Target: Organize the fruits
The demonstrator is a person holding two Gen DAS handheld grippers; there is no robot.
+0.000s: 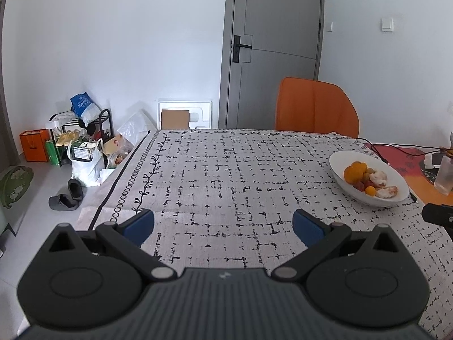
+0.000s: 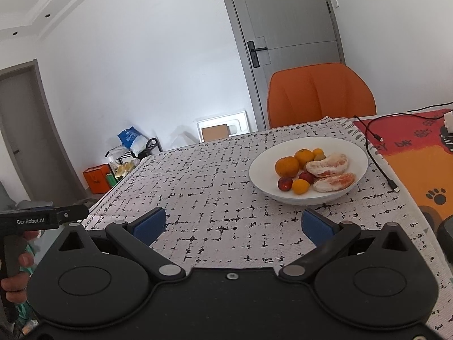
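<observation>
Resting on the patterned tablecloth (image 2: 215,187), the white bowl (image 2: 351,147) sits toward the table's right side, ahead and to the right of both grippers, near the orange chair (image 2: 321,93). Inside it lie two peeled grapefruit pieces (image 2: 329,165), each an elongated crescent with its long axis running roughly left to right in the right wrist view, one behind the other on the bowl's right half. Left of them are two round oranges (image 2: 286,166), two small kumquats (image 2: 300,186) and some small red fruits (image 2: 284,184), bunched together and touching. A black cable (image 2: 379,167) runs past the bowl's right rim.

The right gripper (image 2: 232,223) hovers low above the cloth, pointing forward toward the bowl, its blue-padded fingers (image 2: 150,222) spread wide with nothing between them. The left gripper (image 1: 223,223) is likewise level above the cloth, aimed straight across the table toward the far edge, jaws spread wide and empty; the bowl (image 1: 342,155) lies off to its right. In the right wrist view a hand (image 2: 17,269) grips the left gripper's handle at the left edge, fingers wrapped around it.
</observation>
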